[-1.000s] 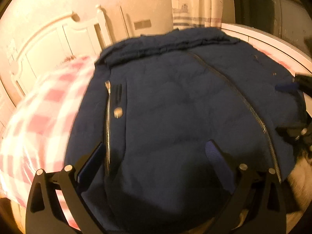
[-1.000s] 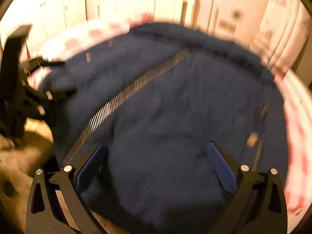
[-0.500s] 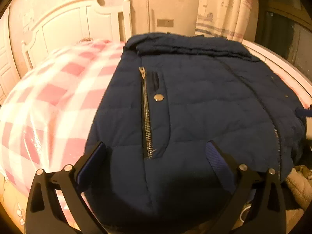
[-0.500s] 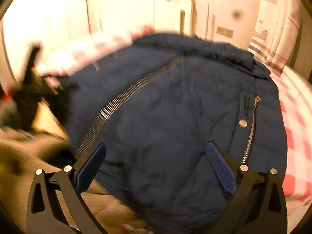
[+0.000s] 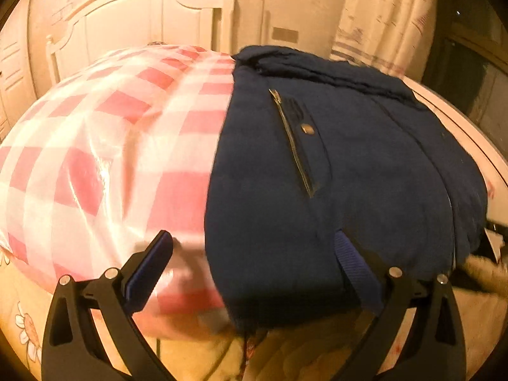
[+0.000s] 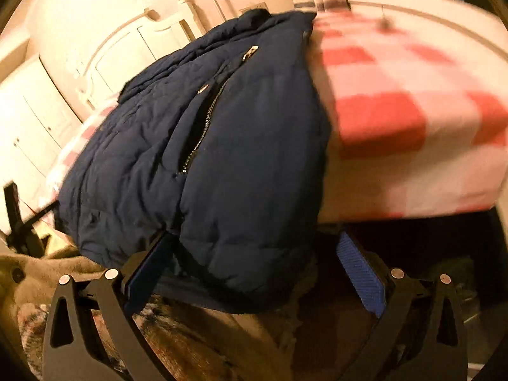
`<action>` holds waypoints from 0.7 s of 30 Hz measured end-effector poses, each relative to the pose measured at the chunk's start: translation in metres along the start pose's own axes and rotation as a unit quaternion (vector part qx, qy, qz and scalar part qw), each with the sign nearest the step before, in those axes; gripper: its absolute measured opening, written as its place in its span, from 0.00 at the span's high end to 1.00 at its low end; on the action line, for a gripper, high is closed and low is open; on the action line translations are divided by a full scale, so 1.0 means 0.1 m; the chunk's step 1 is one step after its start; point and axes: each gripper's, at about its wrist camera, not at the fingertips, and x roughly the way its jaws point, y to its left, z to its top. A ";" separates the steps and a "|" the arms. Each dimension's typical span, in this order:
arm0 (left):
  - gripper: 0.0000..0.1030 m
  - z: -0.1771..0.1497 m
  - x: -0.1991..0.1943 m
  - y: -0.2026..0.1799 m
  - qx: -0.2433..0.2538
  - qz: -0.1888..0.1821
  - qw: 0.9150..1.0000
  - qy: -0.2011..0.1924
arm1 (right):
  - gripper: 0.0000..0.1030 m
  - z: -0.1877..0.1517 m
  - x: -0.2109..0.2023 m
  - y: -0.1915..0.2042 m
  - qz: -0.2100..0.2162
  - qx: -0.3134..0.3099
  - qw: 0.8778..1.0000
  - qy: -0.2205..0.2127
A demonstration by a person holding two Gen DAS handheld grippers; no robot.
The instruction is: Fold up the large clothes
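So the jacket (image 5: 343, 171) is lying on the bed (image 5: 104, 146), on the checked sheet, and it already looks folded in on itself lengthwise, no sleeves sticking out anywhere I can see. Its long axis runs from the foot edge up toward the headboard (image 5: 133, 22), collar at the headboard end and hem at the near edge, hanging over it a bit. I'd guess what's left is folding it across, hem up to collar. Both sets of tongs are spread wide and holding nothing: the left tongs (image 5: 250, 270) sit at the hem's left corner, the right tongs (image 6: 254, 270) at the other.
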 end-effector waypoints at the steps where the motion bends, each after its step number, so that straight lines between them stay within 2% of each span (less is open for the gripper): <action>1: 0.02 -0.04 -0.01 0.01 -0.001 -0.004 1.000 0.002 | 0.05 0.01 0.01 0.00 0.008 0.000 1.000 -0.004; 3: 0.02 -0.11 0.00 0.05 -0.010 -0.008 1.000 0.006 | 0.15 0.03 0.02 0.05 0.025 -0.013 1.000 -0.012; 5: 0.03 -0.14 0.02 0.08 -0.029 -0.019 0.999 0.013 | 0.31 0.03 0.04 0.12 0.022 -0.031 0.999 -0.013; 7: 0.04 -0.13 0.01 0.04 -0.027 -0.031 0.999 0.011 | 0.39 0.02 0.01 0.21 0.017 -0.053 0.998 -0.015; 10: 0.04 -0.06 -0.01 -0.08 -0.006 -0.044 0.999 0.000 | 0.40 0.02 0.01 0.27 0.017 -0.057 0.998 -0.015; 12: 0.04 -0.04 0.04 -0.13 -0.001 -0.036 0.999 0.004 | 0.38 0.02 0.02 0.22 0.023 -0.047 0.999 -0.015; 14: 0.03 -0.06 0.12 -0.11 -0.010 -0.036 0.999 0.013 | 0.35 0.02 0.03 0.22 0.021 -0.045 0.999 -0.015; 16: 0.05 -0.10 0.19 -0.05 -0.029 -0.054 0.998 0.028 | 0.32 0.02 0.04 0.21 0.017 -0.044 0.999 -0.014; 17: 0.18 -0.12 0.19 -0.02 -0.035 -0.066 0.997 0.030 | 0.31 0.02 0.05 0.20 0.017 -0.042 0.999 -0.014; 18: 0.26 -0.13 0.17 -0.01 -0.041 -0.079 0.996 0.026 | 0.31 0.03 0.06 0.19 0.018 -0.040 0.999 -0.014; 21: 0.31 -0.11 0.10 -0.01 -0.043 -0.076 0.996 0.009 | 0.31 0.01 0.07 0.21 0.015 -0.041 0.999 -0.018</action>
